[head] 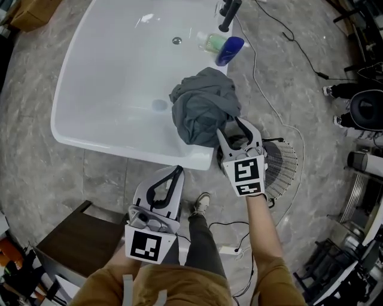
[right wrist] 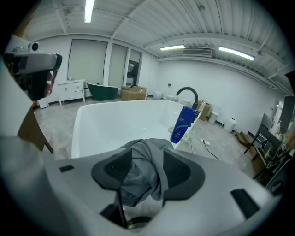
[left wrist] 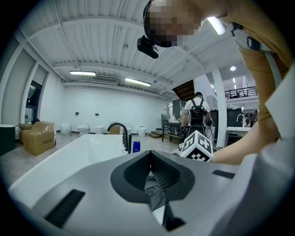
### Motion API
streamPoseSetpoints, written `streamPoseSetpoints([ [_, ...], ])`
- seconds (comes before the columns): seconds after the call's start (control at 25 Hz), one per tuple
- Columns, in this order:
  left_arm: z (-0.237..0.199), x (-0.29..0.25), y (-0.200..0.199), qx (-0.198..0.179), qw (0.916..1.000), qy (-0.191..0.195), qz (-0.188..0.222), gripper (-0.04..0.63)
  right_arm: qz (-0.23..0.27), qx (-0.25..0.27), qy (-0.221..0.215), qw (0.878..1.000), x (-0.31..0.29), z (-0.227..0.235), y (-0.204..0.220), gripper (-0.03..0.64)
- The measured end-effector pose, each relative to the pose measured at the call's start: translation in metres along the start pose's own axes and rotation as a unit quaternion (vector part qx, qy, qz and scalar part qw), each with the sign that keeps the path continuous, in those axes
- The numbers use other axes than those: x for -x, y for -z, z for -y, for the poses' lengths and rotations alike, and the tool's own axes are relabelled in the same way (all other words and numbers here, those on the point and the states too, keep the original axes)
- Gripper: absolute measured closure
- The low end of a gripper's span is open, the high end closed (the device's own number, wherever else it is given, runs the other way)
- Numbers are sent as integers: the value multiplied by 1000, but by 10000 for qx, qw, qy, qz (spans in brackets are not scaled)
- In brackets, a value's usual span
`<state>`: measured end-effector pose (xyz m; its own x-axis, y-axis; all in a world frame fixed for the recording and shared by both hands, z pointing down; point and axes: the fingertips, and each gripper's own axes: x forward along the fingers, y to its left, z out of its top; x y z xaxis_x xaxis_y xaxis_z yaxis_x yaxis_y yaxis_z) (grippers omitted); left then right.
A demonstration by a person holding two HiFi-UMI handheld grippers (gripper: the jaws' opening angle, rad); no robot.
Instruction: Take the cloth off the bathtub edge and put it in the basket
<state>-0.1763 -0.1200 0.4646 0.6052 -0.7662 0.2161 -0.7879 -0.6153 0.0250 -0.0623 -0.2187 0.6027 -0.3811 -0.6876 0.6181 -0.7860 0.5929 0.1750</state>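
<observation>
Reaching for the cloth (head: 203,107), we have the right gripper (head: 231,127) at its near side with the jaws half spread. Grey folds show between the pads, but as far as we can see nothing is pinched. The cloth lies heaped on the rim of the tub (head: 119,146), near its corner. The left gripper (head: 177,170) hangs low by our leg, jaws together and empty.

We judge the task barely begun: the grasp, the lift and the drop are all left. The basket (head: 288,161) stands on the floor just beside the tub's outer wall, below our right hand, so the carry should be short.

Room above the rim looks good. A bottle (head: 229,51) and a tap (head: 228,15) stand further along the edge, apart from the cloth. The basket's wire rim is the edge to mind, since a trailing fold could catch there or on the tub corner.
</observation>
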Motion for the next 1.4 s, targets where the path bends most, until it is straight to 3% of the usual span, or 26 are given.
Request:
streamPoseSetpoints([
  [0.28, -6, -6, 27, -37, 9997, 69, -213, 589, -248, -430, 359, 9981, -52, 14, 33, 334],
  [0.48, -14, -9, 39, -12, 9995, 11, -303, 589, -480, -758, 389, 9952, -84, 18, 43, 249],
  [0.8, -25, -14, 50, -37, 9990, 43, -434, 589, -664, -1081, 483, 9907, -130, 25, 55, 230],
  [0.96, -34, -15, 57, -51, 9989, 24, -472, 589, -476, -1310, 507, 9889, -141, 29, 57, 230],
  [1.16, -40, -12, 62, 24, 9986, -34, -519, 589, -288, -1670, 404, 9847, -144, 29, 56, 244],
  [1.4, -38, -11, 65, 54, 9986, -27, -528, 589, -210, -1422, 467, 9885, -136, 25, 53, 423],
])
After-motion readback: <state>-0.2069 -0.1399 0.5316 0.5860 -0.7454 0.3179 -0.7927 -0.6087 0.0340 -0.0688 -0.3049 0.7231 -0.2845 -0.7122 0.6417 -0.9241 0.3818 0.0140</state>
